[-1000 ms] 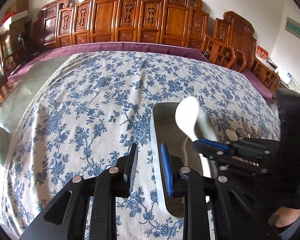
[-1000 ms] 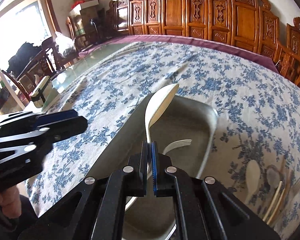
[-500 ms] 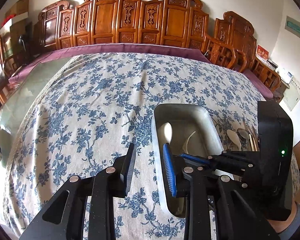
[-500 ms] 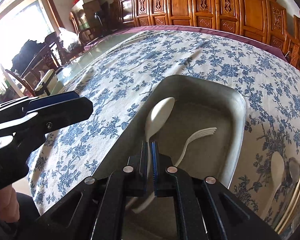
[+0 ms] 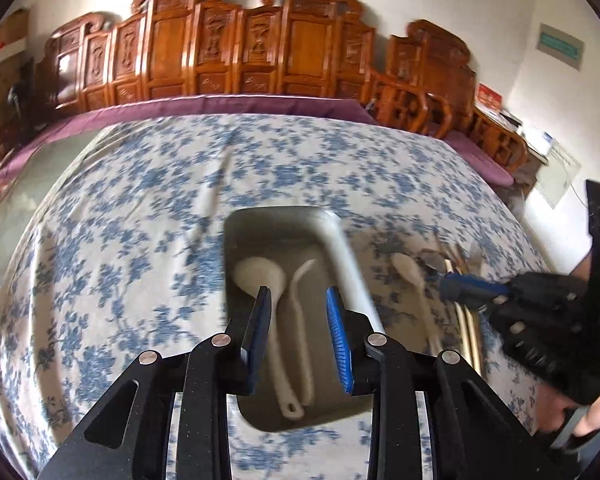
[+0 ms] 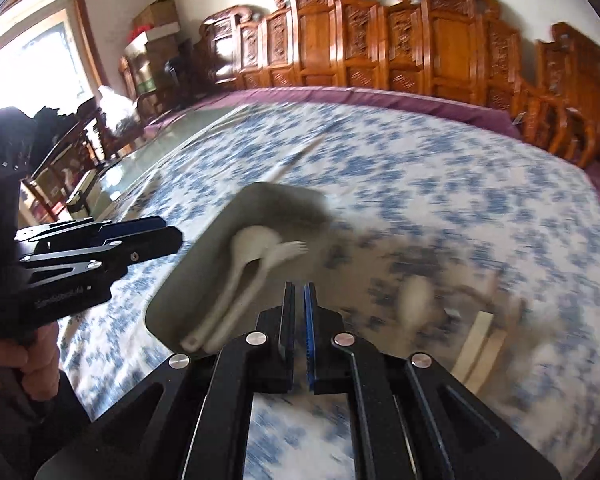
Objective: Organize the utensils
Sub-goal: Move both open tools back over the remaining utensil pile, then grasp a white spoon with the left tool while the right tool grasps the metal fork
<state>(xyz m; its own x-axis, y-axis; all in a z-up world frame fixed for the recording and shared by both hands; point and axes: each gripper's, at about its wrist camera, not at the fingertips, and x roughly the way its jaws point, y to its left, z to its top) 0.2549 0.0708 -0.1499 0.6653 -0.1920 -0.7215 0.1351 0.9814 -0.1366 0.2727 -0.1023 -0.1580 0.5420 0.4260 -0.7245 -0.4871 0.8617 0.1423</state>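
A grey rectangular tray (image 5: 236, 240) (image 6: 204, 256) sits on the blue floral tablecloth. In it lie a white spoon (image 5: 260, 276) (image 6: 252, 244) and a white fork (image 5: 300, 292) (image 6: 288, 252), side by side. My left gripper (image 5: 298, 300) is open and empty, hovering over the tray's near end. My right gripper (image 6: 299, 292) has its jaws close together with nothing between them, to the right of the tray; it shows in the left wrist view (image 5: 460, 286). Loose utensils lie right of the tray: a white spoon (image 5: 408, 268) (image 6: 414, 300) and chopsticks (image 5: 466, 316) (image 6: 476, 340).
Carved wooden chairs (image 5: 240, 52) line the far side of the table. A purple cloth edge (image 5: 220, 104) runs along the back. Bare glass tabletop (image 6: 160, 148) shows at the left. The frames are motion-blurred.
The right gripper let go of the white spoon, which now lies in the tray beside the fork. It has moved right, out of the tray. The left gripper has shifted over the tray.
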